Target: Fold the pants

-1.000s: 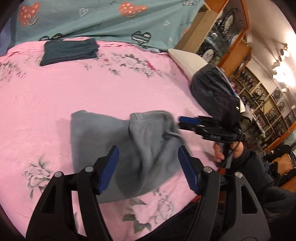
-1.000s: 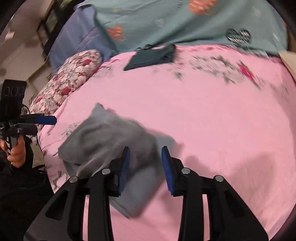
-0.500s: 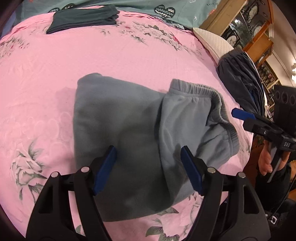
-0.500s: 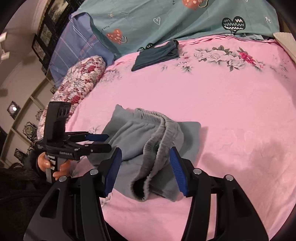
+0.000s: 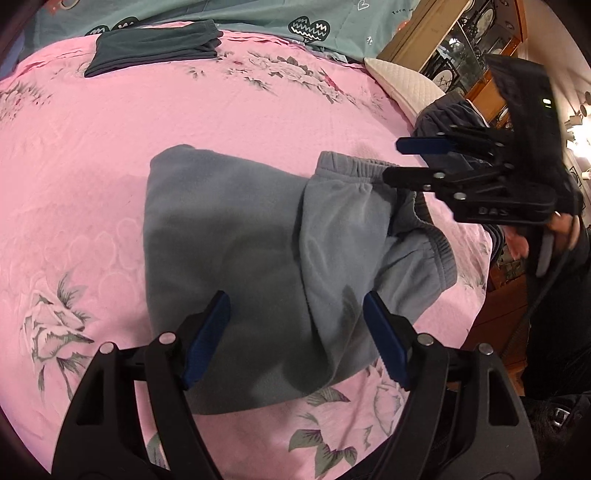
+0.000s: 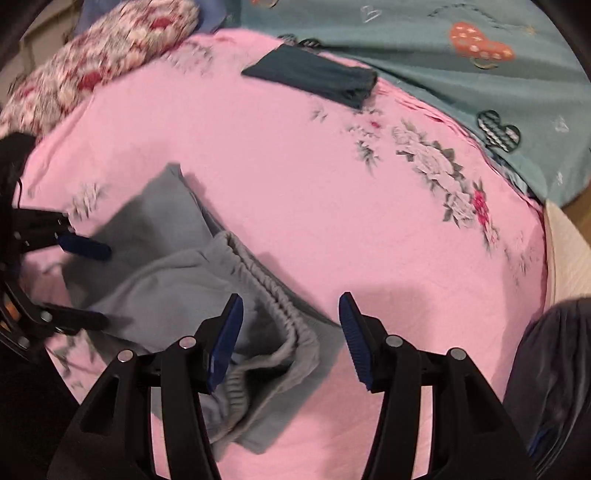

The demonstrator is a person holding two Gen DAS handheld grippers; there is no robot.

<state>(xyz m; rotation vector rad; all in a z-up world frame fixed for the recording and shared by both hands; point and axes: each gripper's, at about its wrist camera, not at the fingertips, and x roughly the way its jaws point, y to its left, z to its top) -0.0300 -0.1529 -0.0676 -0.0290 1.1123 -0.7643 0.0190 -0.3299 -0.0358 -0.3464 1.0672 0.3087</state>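
Observation:
Grey fleece pants (image 5: 236,236) lie folded on the pink floral bedspread (image 5: 92,155), their elastic waistband (image 5: 354,166) at the right end. My left gripper (image 5: 295,299) hovers open over the near edge of the pants, its blue pads clear of the cloth. My right gripper (image 5: 393,160) hangs open just above the waistband, held by a hand. In the right wrist view the waistband (image 6: 266,284) runs between the spread fingers of the right gripper (image 6: 291,299), untouched by the pads. The left gripper (image 6: 106,285) shows open over the pants' far end (image 6: 155,221).
A folded dark teal garment (image 5: 155,48) lies at the far side of the bed below a teal heart-print blanket (image 5: 295,14). A white pillow (image 5: 402,86), a dark clothes pile (image 6: 554,369) and wooden cabinets (image 5: 461,44) border the right edge. A floral pillow (image 6: 96,62) sits far left.
The right gripper opened wider, let the pants settle flat, then swung in over the waistband. The left gripper came down closer to the pants.

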